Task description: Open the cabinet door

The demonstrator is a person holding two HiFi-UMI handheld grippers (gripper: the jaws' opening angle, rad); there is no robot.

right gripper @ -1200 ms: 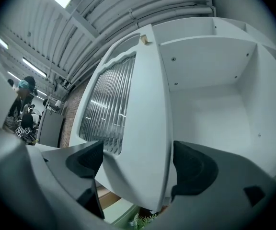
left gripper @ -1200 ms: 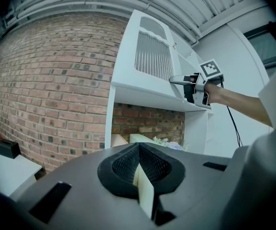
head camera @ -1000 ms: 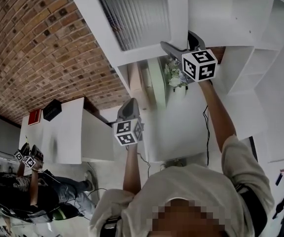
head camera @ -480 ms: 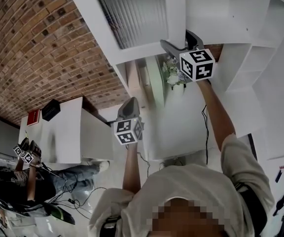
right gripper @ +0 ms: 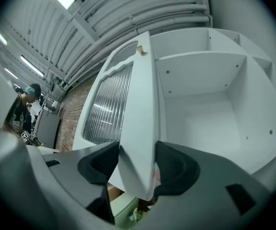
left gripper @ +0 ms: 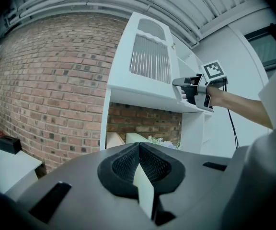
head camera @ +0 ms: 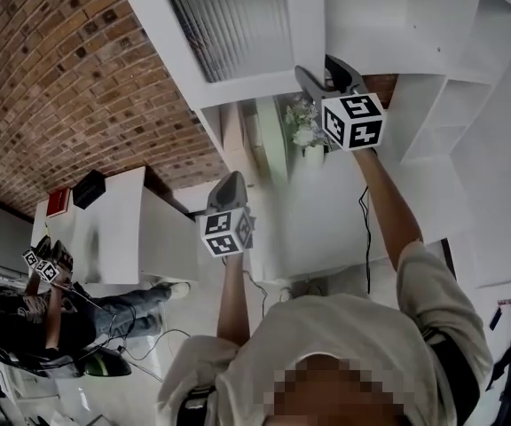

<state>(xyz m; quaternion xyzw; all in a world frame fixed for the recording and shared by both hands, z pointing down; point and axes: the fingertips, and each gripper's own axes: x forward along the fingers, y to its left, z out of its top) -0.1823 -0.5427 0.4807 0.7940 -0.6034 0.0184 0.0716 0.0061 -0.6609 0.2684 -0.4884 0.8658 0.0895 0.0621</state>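
Head view: the right gripper (head camera: 326, 76) is raised to the white cabinet (head camera: 415, 25), its jaws astride the free edge of the cabinet door (head camera: 238, 34) near that edge's lower corner; a second ago the jaws stood wider about the same edge, and they have just been closing; the door stands ajar, its slatted panel turned away from the open shelves, much as in the earlier frames; the left gripper (head camera: 230, 185) hangs lower, well apart from the door, barely shifted; at the lower left another person (head camera: 25, 318) by a white table (head camera: 122, 229) has changed stance.

Left gripper view: the left gripper (left gripper: 139, 145) has its jaws pressed together on nothing; beyond them stand the brick wall (left gripper: 47, 80), the cabinet door (left gripper: 150, 59) and the right gripper (left gripper: 183, 84) at the door's edge.

Right gripper view: the right gripper (right gripper: 137, 162) clasps the cabinet door (right gripper: 138, 119), both pads against the door's two faces at its lower corner; bare shelves of the cabinet (right gripper: 200, 80) lie to the right.
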